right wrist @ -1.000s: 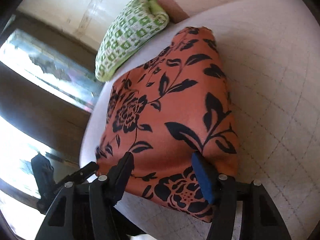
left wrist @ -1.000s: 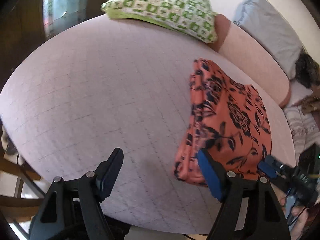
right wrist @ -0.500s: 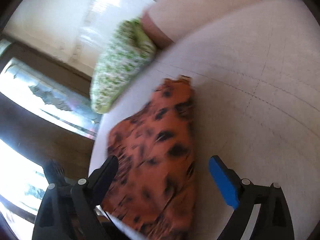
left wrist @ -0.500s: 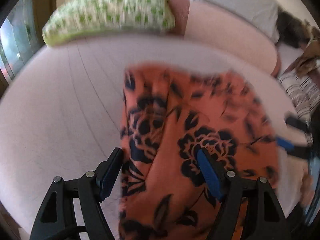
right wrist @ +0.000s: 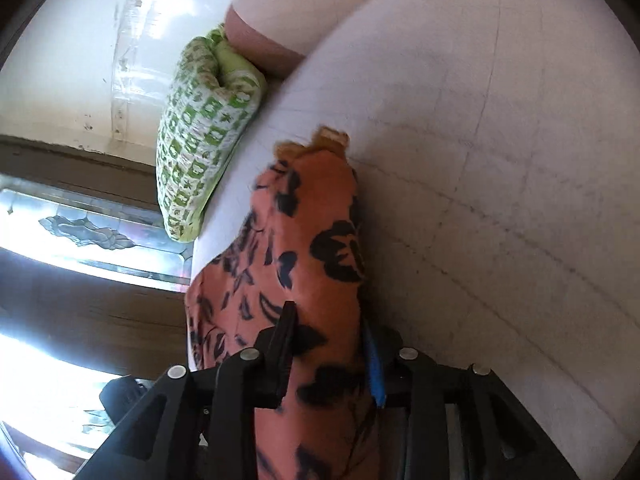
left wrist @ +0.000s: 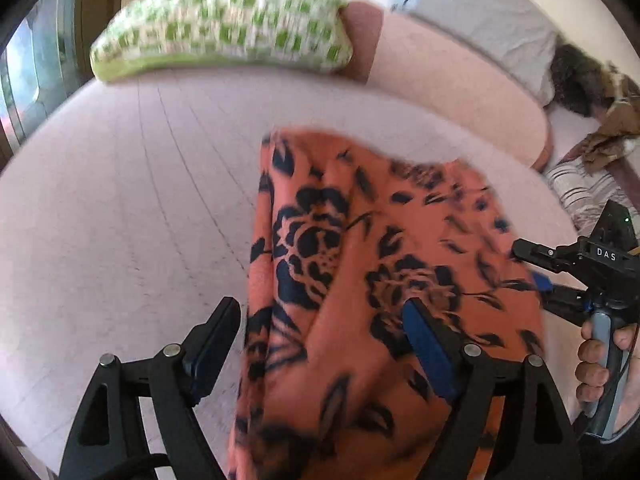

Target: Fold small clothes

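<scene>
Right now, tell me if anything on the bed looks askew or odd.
The orange floral garment lies rumpled, its far edge bunched and uneven rather than squared. The right gripper is closing on one bunched end; the left gripper straddles the other, jaws opening. Nothing looks damaged.

White "DAS" lettering, on right tool (left wrist: 532, 276) black body

A pale pink quilted bed cover (left wrist: 120, 208) with faint stitched lines fills most of the scene. At its far edge lies a green-and-white checked pillow (left wrist: 224, 28), touching a peach bolster (left wrist: 452, 80) that runs off to the right. Beyond the bolster sits a grey pillow (left wrist: 480, 12). Far right are a dark furry heap (left wrist: 580, 76) and striped cloth (left wrist: 580, 192). A patterned glass window (right wrist: 80, 236) stands to the left.
</scene>
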`<state>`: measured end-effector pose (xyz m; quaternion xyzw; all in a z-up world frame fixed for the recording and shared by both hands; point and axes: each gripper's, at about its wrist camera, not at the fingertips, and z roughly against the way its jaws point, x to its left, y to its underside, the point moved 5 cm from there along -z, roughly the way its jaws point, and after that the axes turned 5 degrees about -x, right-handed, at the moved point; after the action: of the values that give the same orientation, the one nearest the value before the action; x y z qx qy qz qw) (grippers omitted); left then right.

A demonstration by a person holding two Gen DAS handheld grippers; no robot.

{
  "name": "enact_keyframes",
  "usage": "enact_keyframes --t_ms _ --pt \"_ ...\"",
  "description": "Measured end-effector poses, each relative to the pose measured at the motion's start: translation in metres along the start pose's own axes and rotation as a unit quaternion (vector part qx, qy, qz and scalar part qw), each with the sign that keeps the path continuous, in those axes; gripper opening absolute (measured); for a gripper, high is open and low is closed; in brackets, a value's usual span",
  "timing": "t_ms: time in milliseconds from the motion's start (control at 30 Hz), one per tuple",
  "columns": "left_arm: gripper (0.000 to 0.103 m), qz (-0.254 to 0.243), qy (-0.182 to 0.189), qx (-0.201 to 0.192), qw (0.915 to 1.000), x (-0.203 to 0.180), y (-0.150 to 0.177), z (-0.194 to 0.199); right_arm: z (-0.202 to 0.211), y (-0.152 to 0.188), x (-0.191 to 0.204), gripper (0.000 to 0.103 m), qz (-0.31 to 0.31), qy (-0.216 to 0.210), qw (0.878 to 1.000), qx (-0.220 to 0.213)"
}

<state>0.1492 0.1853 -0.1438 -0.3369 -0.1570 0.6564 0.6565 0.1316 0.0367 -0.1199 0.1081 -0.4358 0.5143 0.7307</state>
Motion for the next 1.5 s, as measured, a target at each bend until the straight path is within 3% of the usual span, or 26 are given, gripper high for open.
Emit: enact_keyframes --t_ms 33,67,133,200,233,267,333,400,467,500,533,567,600,700,767,867,967,1000,1033,1067,1133,1267,1300,1367,1400,1500 --pt "0.084 0.0 0.0 -0.008 1.0 0.001 0.001 0.009 0.011 0.009 0.003 0.079 0.004 0.005 1.0 -0.005" --pt "0.084 0.003 0.0 -0.014 0.9999 0.002 0.004 0.018 0.021 0.016 0.004 0.091 0.01 0.005 1.0 -0.004" --pt "0.084 0.003 -0.003 -0.013 0.9999 0.006 0.012 0.02 0.028 0.038 0.011 0.091 0.033 0.002 0.999 0.01" --pt "0.084 -0.007 -0.029 0.029 0.9992 0.008 0.026 -0.001 0.02 0.047 0.009 0.089 0.027 -0.009 0.999 0.034" --pt "0.086 0.001 -0.022 0.04 0.9989 0.009 0.031 -0.011 0.007 0.054 0.004 0.057 0.025 -0.001 0.998 0.055" --pt "0.087 0.014 -0.013 0.04 0.999 0.011 0.031 -0.012 0.0 0.057 -0.007 0.041 -0.002 0.005 0.998 0.062" --pt "0.087 0.021 -0.012 0.033 0.9992 0.01 0.026 0.001 0.019 0.06 -0.009 0.034 -0.035 -0.008 0.999 0.04" --pt "0.087 0.0 -0.023 0.006 0.9997 0.011 0.022 0.01 0.037 0.069 0.012 0.033 0.02 0.002 1.0 0.008" --pt "0.088 -0.001 -0.016 0.038 0.9991 0.011 0.029 -0.004 0.013 0.078 -0.021 0.035 -0.026 0.019 0.998 0.047" --pt "0.087 0.017 -0.008 0.046 0.9988 0.016 0.031 -0.006 0.014 0.076 -0.032 0.035 -0.072 -0.015 0.996 0.045" --pt "0.087 0.033 -0.005 0.04 0.9986 0.02 0.029 0.0 0.02 0.074 -0.028 0.041 -0.077 -0.025 0.996 0.045" --pt "0.087 0.033 -0.004 0.036 0.9988 0.02 0.026 0.003 0.029 0.073 -0.021 0.059 -0.062 -0.012 0.997 0.038" --pt "0.087 0.029 0.0 0.017 0.9994 0.022 0.018 0.013 0.038 0.072 -0.014 0.065 -0.035 0.01 0.999 0.032" --pt "0.087 0.035 0.021 -0.03 0.9987 0.027 0.001 0.036 0.068 0.057 0.006 0.067 0.012 0.033 0.999 -0.021" --pt "0.087 0.042 0.055 -0.036 0.9969 0.034 -0.015 0.036 0.078 0.048 0.032 0.067 0.047 0.012 0.998 -0.032" --pt "0.086 0.076 0.112 -0.012 0.9907 0.041 -0.033 0.011 0.058 0.049 0.082 0.067 0.118 -0.055 0.991 0.016" --pt "0.086 0.114 0.197 0.04 0.9729 0.04 -0.049 -0.029 0.022 0.061 0.096 0.069 0.16 -0.064 0.983 0.062" --pt "0.085 0.126 0.209 0.06 0.9679 0.042 -0.051 -0.043 0.007 0.065 0.088 0.069 0.157 -0.054 0.983 0.082" --pt "0.078 0.133 0.217 0.073 0.9643 0.045 -0.053 -0.054 -0.008 0.07 0.077 0.069 0.157 -0.038 0.982 0.1" --pt "0.061 0.139 0.231 0.084 0.9593 0.046 -0.056 -0.063 -0.016 0.072 0.07 0.068 0.16 -0.036 0.981 0.105" --pt "0.048 0.151 0.247 0.111 0.9506 0.043 -0.062 -0.082 -0.013 0.07 0.064 0.065 0.154 -0.056 0.982 0.093" --pt "0.03 0.115 0.3 0.087 0.9431 0.03 -0.071 -0.091 -0.007 0.071 0.056 0.061 0.151 -0.06 0.981 0.103" --pt "0.025 0.116 0.282 0.109 0.9462 0.033 -0.064 -0.107 -0.007 0.072 0.055 0.061 0.15 -0.062 0.981 0.103" --pt "0.021 0.155 0.301 0.128 0.9321 0.045 -0.057 -0.12 -0.005 0.073 0.051 0.061 0.15 -0.062 0.981 0.101" --pt "0.021 0.154 0.298 0.128 0.9333 0.046 -0.06 -0.117 -0.004 0.074 0.051 0.061 0.153 -0.062 0.981 0.1" --pt "0.025 0.079 0.245 0.104 0.9607 0.03 -0.069 -0.092 -0.002 0.075 0.05 0.061 0.156 -0.059 0.981 0.1"
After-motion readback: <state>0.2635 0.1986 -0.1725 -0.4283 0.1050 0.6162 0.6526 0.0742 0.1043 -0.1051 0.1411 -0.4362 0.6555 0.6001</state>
